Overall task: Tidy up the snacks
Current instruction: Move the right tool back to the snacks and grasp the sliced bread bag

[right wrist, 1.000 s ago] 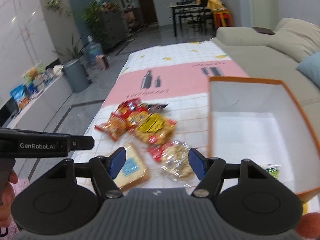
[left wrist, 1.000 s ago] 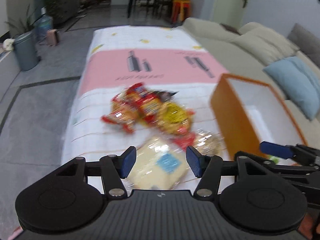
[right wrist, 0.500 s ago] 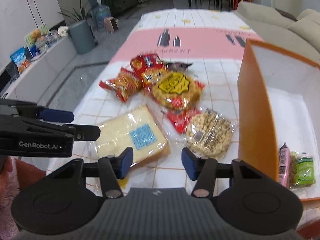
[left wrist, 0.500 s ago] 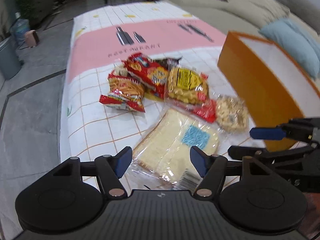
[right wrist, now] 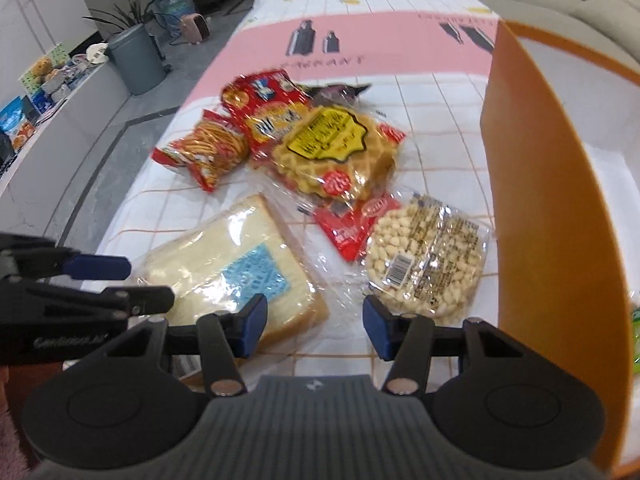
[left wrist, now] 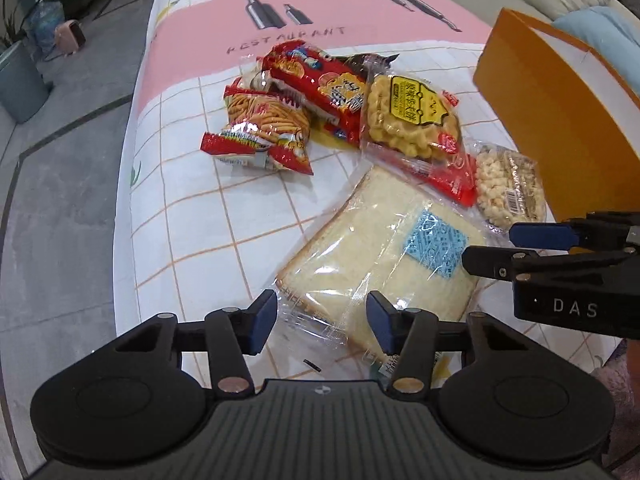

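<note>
Both grippers lower, nearer bread pack (left wrist: 384, 252); left gripper (left wrist: 322, 322) jaws closing.

Glossy clear plastic wraps the bread (left wrist: 384, 256); the tablecloth (left wrist: 192, 216) looks matt.

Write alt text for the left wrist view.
The left tool, jaws closing but not yet gripping, hovers over the corner of a wrapped bread pack on a checked tablecloth, with more snack packets beyond and an orange box at right.
</note>
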A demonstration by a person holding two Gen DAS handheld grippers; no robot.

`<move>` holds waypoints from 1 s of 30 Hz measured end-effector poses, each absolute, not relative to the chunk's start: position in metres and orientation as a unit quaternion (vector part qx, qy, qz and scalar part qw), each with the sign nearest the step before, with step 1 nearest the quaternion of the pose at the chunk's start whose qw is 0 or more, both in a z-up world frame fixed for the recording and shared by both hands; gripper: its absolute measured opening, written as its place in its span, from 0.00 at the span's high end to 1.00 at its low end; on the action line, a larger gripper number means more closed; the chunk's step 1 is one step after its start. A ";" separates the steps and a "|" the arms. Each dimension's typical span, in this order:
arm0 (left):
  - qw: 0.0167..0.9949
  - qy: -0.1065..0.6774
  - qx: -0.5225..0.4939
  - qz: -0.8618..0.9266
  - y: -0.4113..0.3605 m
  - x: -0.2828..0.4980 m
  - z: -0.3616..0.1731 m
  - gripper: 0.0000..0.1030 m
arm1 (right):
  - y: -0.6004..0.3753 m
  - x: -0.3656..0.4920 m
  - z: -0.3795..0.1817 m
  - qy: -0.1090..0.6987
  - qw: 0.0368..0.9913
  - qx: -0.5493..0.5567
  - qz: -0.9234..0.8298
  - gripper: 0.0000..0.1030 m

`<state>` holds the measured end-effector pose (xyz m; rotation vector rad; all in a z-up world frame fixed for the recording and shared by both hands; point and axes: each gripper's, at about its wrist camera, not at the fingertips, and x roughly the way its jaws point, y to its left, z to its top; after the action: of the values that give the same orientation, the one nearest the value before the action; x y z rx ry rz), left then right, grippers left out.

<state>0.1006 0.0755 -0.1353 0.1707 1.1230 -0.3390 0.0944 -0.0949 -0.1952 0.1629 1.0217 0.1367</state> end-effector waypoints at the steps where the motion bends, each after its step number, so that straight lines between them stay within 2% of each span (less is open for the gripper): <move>1: 0.829 0.531 0.080 -0.158 0.075 0.101 -0.135 0.42 | -0.097 0.096 -0.197 0.490 0.865 0.084 0.064 0.47; 7: 0.825 0.540 0.062 -0.152 0.080 0.104 -0.139 0.41 | -0.103 0.099 -0.207 0.498 0.855 0.123 0.077 0.32; 9: 0.825 0.541 0.059 -0.153 0.080 0.105 -0.140 0.41 | -0.106 0.100 -0.213 0.500 0.849 0.149 0.083 0.23; 11: 0.825 0.541 0.058 -0.152 0.080 0.105 -0.140 0.41 | -0.104 0.099 -0.214 0.489 0.854 0.154 0.084 0.24; 16: 0.825 0.542 0.057 -0.148 0.079 0.104 -0.140 0.41 | -0.096 0.097 -0.215 0.479 0.863 0.138 0.086 0.33; 17: 0.825 0.542 0.056 -0.148 0.079 0.104 -0.140 0.41 | -0.098 0.097 -0.215 0.477 0.863 0.143 0.085 0.37; 18: 0.825 0.543 0.054 -0.148 0.078 0.104 -0.140 0.41 | -0.101 0.097 -0.215 0.477 0.862 0.153 0.084 0.46; 22: 0.824 0.545 0.055 -0.144 0.076 0.104 -0.139 0.41 | -0.108 0.097 -0.214 0.479 0.853 0.184 0.092 0.64; 24: 0.823 0.548 0.052 -0.139 0.076 0.102 -0.138 0.41 | -0.107 0.095 -0.209 0.475 0.857 0.176 0.092 0.79; 30: 0.819 0.552 0.046 -0.147 0.070 0.086 -0.133 0.41 | -0.110 0.084 -0.196 0.470 0.861 0.172 0.092 0.88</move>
<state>0.0861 0.0703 -0.1332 0.0970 1.1756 -0.3139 0.0843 -0.1104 -0.1961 0.3603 0.9859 0.1929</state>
